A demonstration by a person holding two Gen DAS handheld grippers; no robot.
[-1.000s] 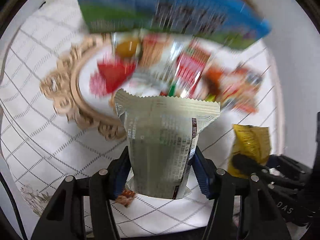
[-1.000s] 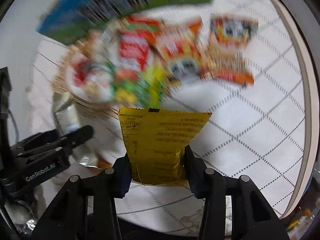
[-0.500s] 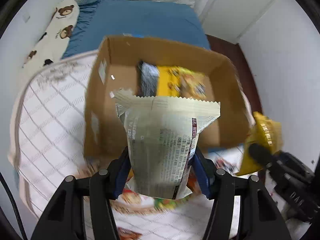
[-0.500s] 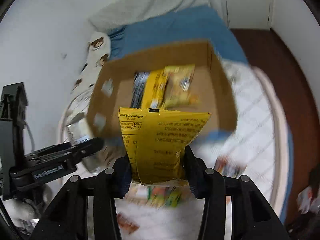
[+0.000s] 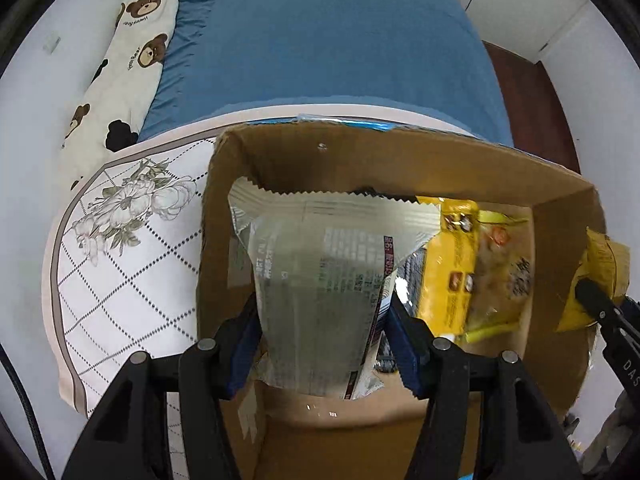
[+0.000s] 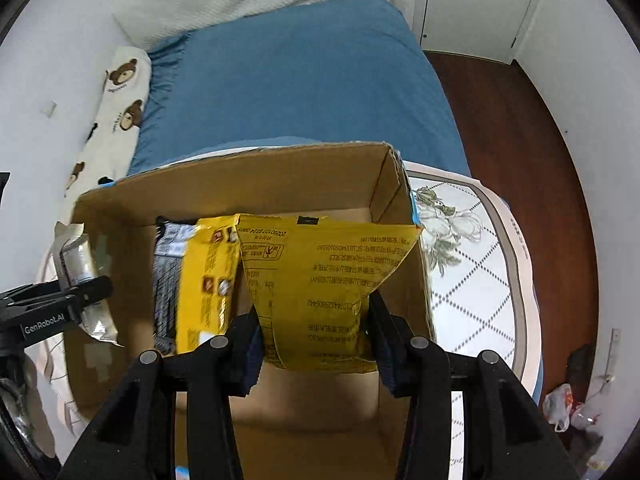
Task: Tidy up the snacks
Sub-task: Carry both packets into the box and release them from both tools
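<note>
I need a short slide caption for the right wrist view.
Right gripper holds a yellow snack packet above an open cardboard box.

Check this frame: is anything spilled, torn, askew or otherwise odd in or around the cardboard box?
Nothing stands out. The cardboard box is upright and open, two packets stand inside, and nothing has spilled onto the patterned cloth.

Both claws point straight down, side by side. Left claw (image 5: pixel 322 320): blue pads pinched onto a silvery snack packet (image 5: pixel 320 280). Right claw (image 6: pixel 316 328): pads clamped on a yellow snack packet (image 6: pixel 320 280). Each claw's tip shows in the other's view.
</note>
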